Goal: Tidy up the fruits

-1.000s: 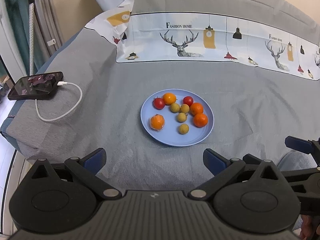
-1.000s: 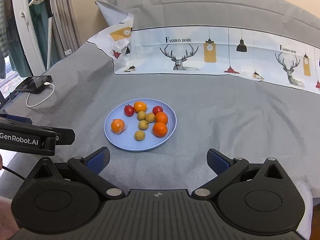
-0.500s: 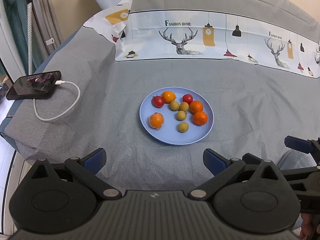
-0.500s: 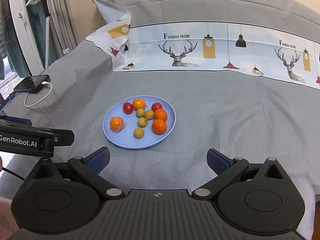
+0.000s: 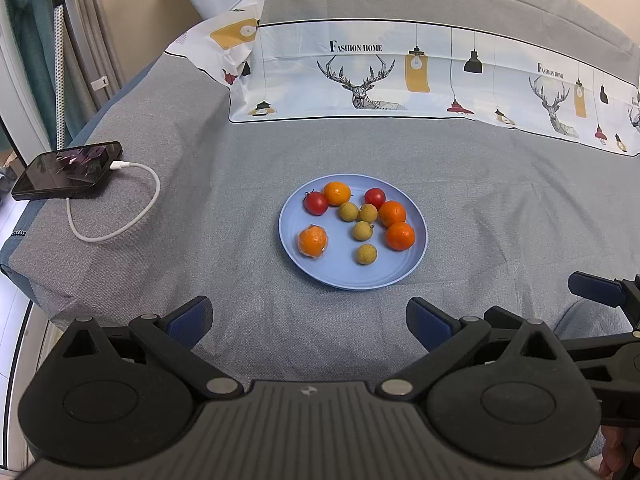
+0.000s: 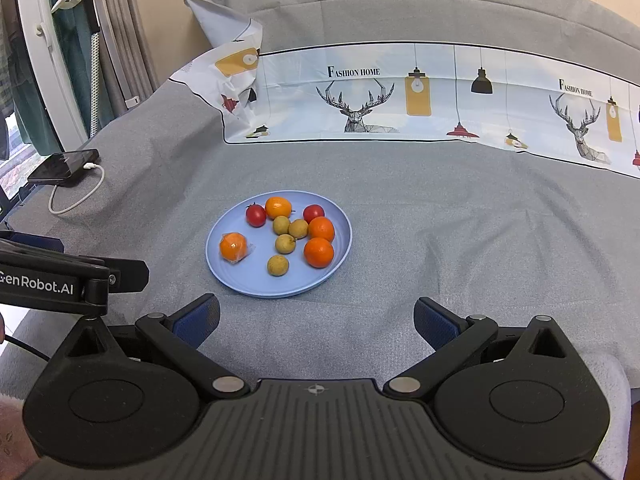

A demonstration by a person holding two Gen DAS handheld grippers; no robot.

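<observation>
A blue plate on the grey bedspread holds oranges, tomatoes and small yellow-green fruits — far left lies a charging phone — while the left gripper and right gripper hover near, both wide apart and empty.

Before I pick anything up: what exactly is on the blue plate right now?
On the blue plate: four oranges, one of them, the wrapped orange, in clear film, two red tomatoes, four small tan fruits. All lie in one layer. Whatever is beneath each fruit stays hidden.
</observation>
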